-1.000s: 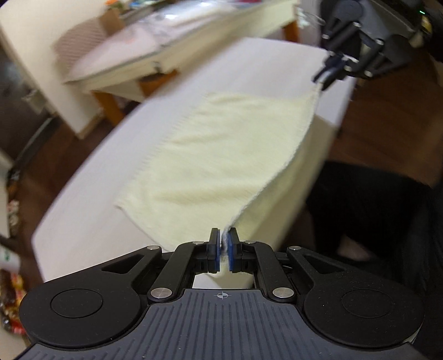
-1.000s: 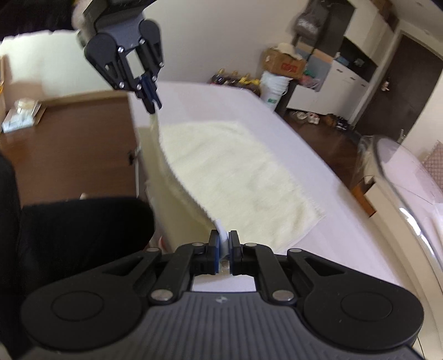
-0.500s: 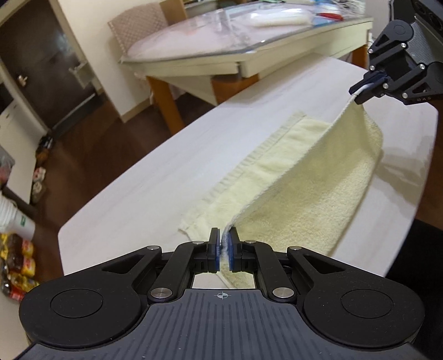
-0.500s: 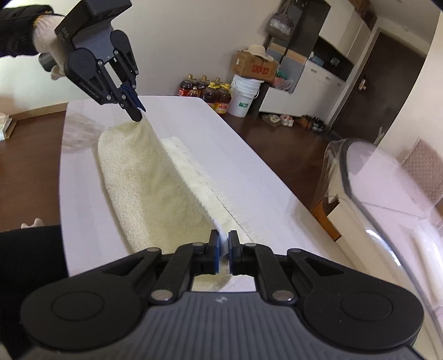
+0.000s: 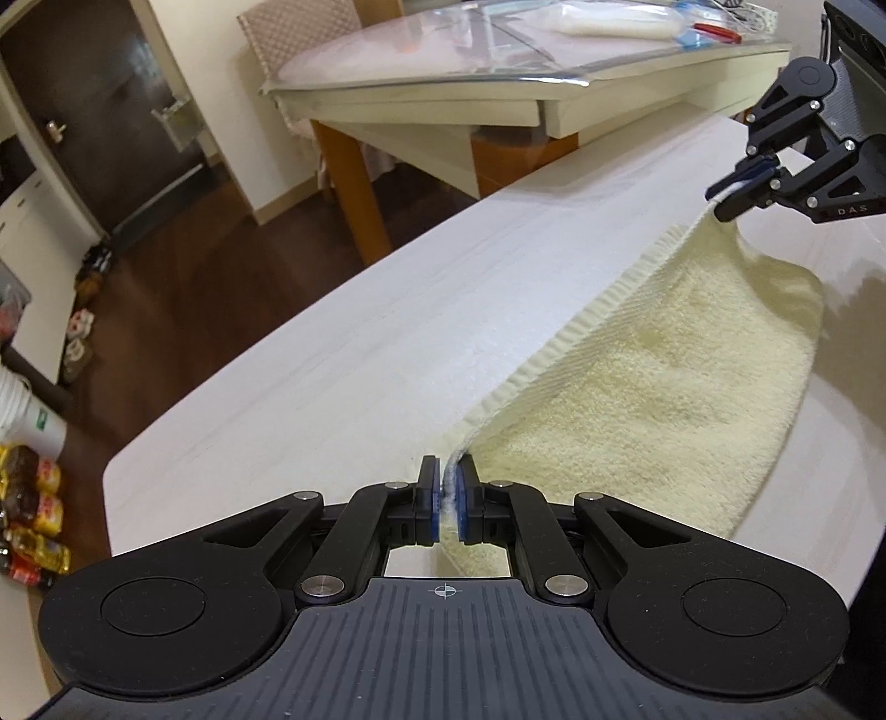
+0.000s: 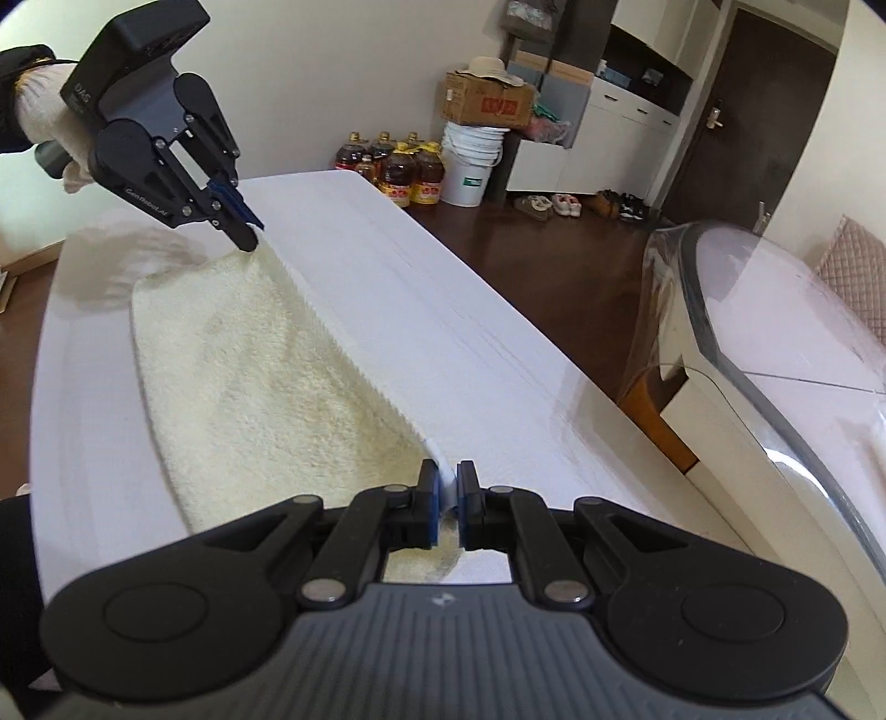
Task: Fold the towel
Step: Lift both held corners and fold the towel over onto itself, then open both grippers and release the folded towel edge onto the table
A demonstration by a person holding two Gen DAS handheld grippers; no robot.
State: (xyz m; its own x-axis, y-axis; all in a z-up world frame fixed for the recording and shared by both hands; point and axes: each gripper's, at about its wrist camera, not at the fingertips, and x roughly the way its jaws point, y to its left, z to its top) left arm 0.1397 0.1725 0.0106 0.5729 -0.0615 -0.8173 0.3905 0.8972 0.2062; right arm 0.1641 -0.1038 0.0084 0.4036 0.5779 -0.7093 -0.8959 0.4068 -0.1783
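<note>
Both grippers clamp corners of a pale yellow towel (image 5: pixel 653 376) over a white table (image 5: pixel 343 343).
Left gripper (image 5: pixel 448 501) and right gripper (image 6: pixel 447 501) pinch one raised edge; the towel's folded body lies flat below. Beyond stands a glass-topped table (image 5: pixel 526 61).

The towel (image 5: pixel 664 376) is pale yellow with a ribbed edge, lying on a white table (image 5: pixel 343 354). Both black grippers have blue pads (image 6: pixel 437 507). A chair (image 5: pixel 299 25) shows beige quilted diamonds; the floor (image 6: pixel 554 243) is dark brown.
</note>
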